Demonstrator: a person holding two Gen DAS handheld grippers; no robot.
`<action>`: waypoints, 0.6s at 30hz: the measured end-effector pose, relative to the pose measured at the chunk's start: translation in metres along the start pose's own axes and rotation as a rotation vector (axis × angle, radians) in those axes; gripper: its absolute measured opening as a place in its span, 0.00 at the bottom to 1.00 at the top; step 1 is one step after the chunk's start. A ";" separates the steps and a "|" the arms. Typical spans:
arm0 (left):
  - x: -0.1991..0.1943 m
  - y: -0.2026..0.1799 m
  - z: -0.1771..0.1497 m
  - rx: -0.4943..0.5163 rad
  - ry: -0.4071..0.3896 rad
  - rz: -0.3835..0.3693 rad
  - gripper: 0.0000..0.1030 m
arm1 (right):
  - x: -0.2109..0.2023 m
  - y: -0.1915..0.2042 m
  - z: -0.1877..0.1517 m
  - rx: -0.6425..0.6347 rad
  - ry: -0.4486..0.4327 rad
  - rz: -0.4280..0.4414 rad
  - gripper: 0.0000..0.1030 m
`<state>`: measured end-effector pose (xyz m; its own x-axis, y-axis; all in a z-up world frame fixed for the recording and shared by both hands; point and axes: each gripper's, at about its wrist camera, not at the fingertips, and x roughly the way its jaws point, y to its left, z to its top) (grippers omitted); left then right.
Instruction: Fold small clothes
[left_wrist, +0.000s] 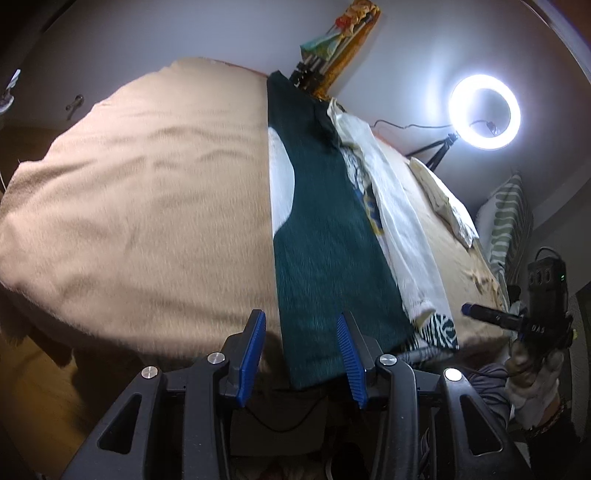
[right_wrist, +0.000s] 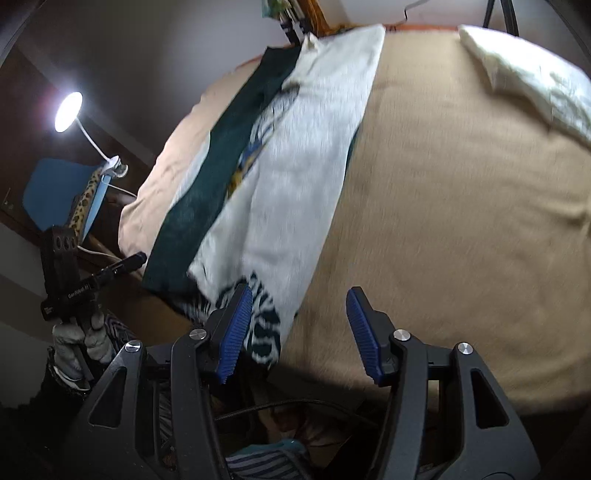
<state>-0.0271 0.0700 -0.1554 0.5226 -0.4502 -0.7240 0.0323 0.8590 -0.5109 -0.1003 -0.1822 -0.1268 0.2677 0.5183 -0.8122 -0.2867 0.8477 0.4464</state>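
A small garment lies lengthwise on a tan blanket (left_wrist: 147, 206). Its dark green part (left_wrist: 325, 236) is folded flat, with a white sleeve (left_wrist: 402, 229) lying along its right side and a zebra-print hem (left_wrist: 439, 330) at the near end. In the right wrist view the white part (right_wrist: 295, 173) covers most of the green (right_wrist: 199, 210). My left gripper (left_wrist: 301, 325) is open and empty over the near end of the green part. My right gripper (right_wrist: 299, 306) is open and empty above the zebra hem (right_wrist: 262, 317) and the blanket (right_wrist: 461, 221). Each gripper shows in the other's view, the right one in the left wrist view (left_wrist: 469, 308) and the left one in the right wrist view (right_wrist: 138, 258).
A cream folded cloth (left_wrist: 447, 199) lies on the far right of the blanket, also in the right wrist view (right_wrist: 528, 74). A ring light (left_wrist: 484, 110) stands beyond the bed. A desk lamp (right_wrist: 68, 110) and a blue chair (right_wrist: 55, 192) stand at the left. A striped pillow (left_wrist: 509, 218) leans at the right.
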 end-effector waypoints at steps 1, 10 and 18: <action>0.001 0.000 -0.001 0.000 0.005 -0.002 0.40 | 0.003 -0.001 -0.003 0.010 0.005 0.010 0.54; 0.005 0.009 -0.006 -0.040 0.046 -0.055 0.35 | 0.013 0.002 -0.023 0.049 -0.001 0.121 0.52; 0.017 0.006 0.000 -0.019 0.105 -0.083 0.02 | 0.026 0.000 -0.022 0.066 0.044 0.215 0.15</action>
<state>-0.0186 0.0677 -0.1707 0.4263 -0.5433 -0.7233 0.0552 0.8137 -0.5786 -0.1136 -0.1715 -0.1568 0.1663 0.6839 -0.7104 -0.2722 0.7243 0.6335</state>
